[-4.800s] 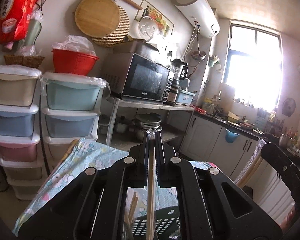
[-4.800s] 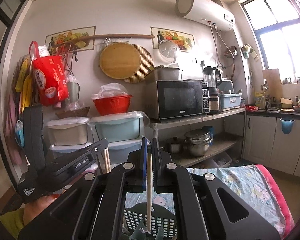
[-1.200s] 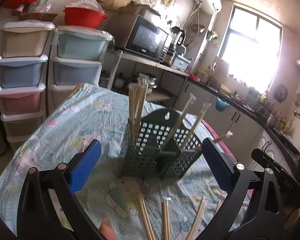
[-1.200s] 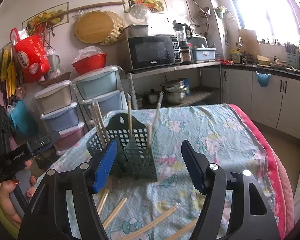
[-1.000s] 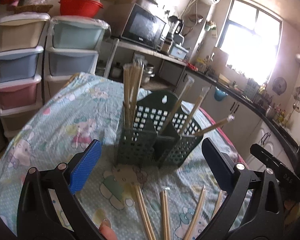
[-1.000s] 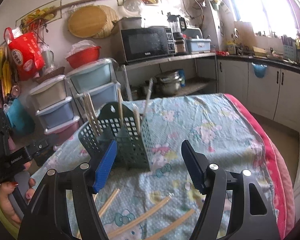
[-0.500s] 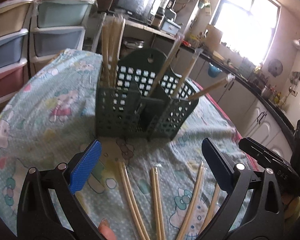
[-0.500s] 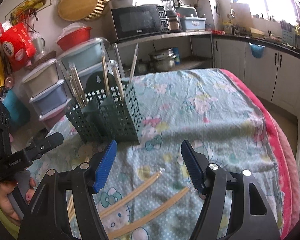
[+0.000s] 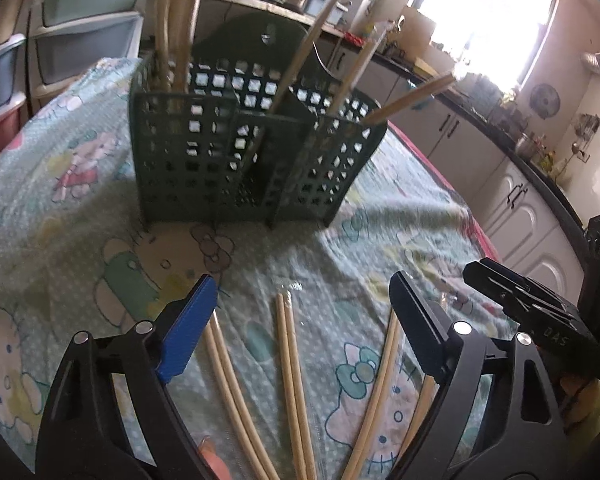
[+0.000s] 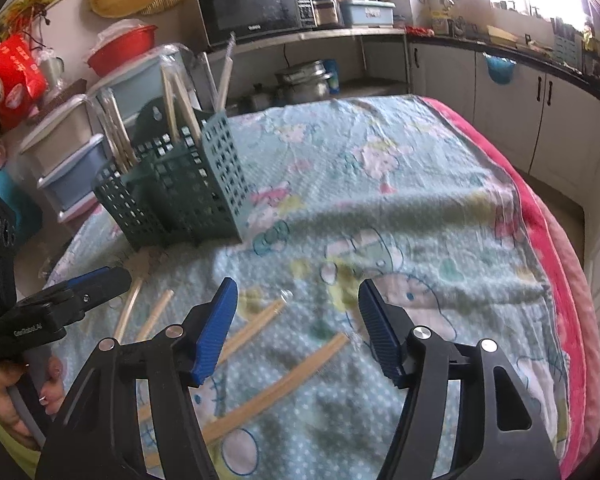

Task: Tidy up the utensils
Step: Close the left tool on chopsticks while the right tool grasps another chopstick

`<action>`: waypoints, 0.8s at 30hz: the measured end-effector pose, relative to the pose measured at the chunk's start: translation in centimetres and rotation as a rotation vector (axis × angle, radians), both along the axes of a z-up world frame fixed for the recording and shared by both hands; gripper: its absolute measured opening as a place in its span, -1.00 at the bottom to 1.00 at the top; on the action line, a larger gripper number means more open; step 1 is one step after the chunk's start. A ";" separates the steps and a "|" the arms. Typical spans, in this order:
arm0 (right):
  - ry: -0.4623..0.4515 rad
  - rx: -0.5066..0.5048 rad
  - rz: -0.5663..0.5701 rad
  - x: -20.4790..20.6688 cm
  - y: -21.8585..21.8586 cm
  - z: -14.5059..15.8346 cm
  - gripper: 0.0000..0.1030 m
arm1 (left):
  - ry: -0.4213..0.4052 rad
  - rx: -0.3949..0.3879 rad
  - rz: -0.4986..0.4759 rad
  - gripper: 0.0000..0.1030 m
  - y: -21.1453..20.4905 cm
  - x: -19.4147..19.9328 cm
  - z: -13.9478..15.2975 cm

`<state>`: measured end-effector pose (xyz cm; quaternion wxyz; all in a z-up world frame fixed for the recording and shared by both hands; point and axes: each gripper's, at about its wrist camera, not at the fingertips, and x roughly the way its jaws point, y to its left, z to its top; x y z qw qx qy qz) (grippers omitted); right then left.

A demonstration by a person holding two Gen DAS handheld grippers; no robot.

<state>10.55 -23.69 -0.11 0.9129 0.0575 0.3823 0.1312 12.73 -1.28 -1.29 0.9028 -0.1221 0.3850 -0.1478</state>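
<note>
A dark green perforated utensil basket [image 9: 236, 148] stands on the table with several wrapped chopstick pairs upright in it; it also shows in the right wrist view [image 10: 180, 196]. Several more chopstick pairs [image 9: 292, 380] lie flat on the cloth in front of it. My left gripper [image 9: 300, 328] is open and empty, low over the middle pair. My right gripper [image 10: 296, 328] is open and empty above two loose pairs [image 10: 284, 376]. The left gripper also shows in the right wrist view [image 10: 80, 292].
The table has a light blue cartoon-print cloth [image 10: 400, 200] with a pink edge [image 10: 560, 264] at the right. Stacked plastic drawers [image 10: 72, 160] stand behind the basket. A shelf with a microwave [image 10: 256, 12] and kitchen cabinets [image 10: 512, 116] lie beyond.
Earlier both grippers were shut on chopstick pairs above the basket. Since then they opened, and over the last second both have lowered toward the loose chopsticks on the cloth.
</note>
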 end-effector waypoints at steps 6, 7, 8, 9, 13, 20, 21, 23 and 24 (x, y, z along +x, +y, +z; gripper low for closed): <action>0.048 -0.006 -0.012 0.3 -0.4 -1.3 0.07 | 0.044 0.003 -0.036 0.52 -0.9 0.6 -1.1; 0.055 -0.008 -0.014 0.3 -0.5 -1.5 0.06 | 0.048 0.007 -0.038 0.52 -1.1 0.6 -1.3; 0.064 -0.009 -0.016 0.4 -0.6 -1.7 0.05 | 0.057 0.016 -0.040 0.52 -1.2 0.7 -1.5; 0.075 -0.009 -0.019 0.4 -0.7 -2.0 0.02 | 0.063 0.024 -0.041 0.52 -1.3 0.9 -1.6; 0.122 -0.005 -0.031 0.8 -0.9 -3.1 -0.06 | 0.083 0.051 -0.048 0.52 -1.9 1.4 -2.0; 0.189 0.001 -0.049 1.5 -1.0 -4.8 -0.14 | 0.113 0.117 -0.055 0.21 -2.8 2.6 -3.2; 0.191 0.000 -0.049 1.5 -1.0 -5.0 -0.15 | 0.114 0.122 -0.055 0.21 -2.8 2.7 -3.2; 0.185 -0.010 -0.050 1.4 -0.8 -5.0 -0.15 | 0.119 0.129 -0.053 0.21 -2.8 3.0 -3.2; 0.184 -0.015 -0.050 1.4 -0.7 -5.0 -0.15 | 0.120 0.136 -0.052 0.20 -2.9 3.2 -3.2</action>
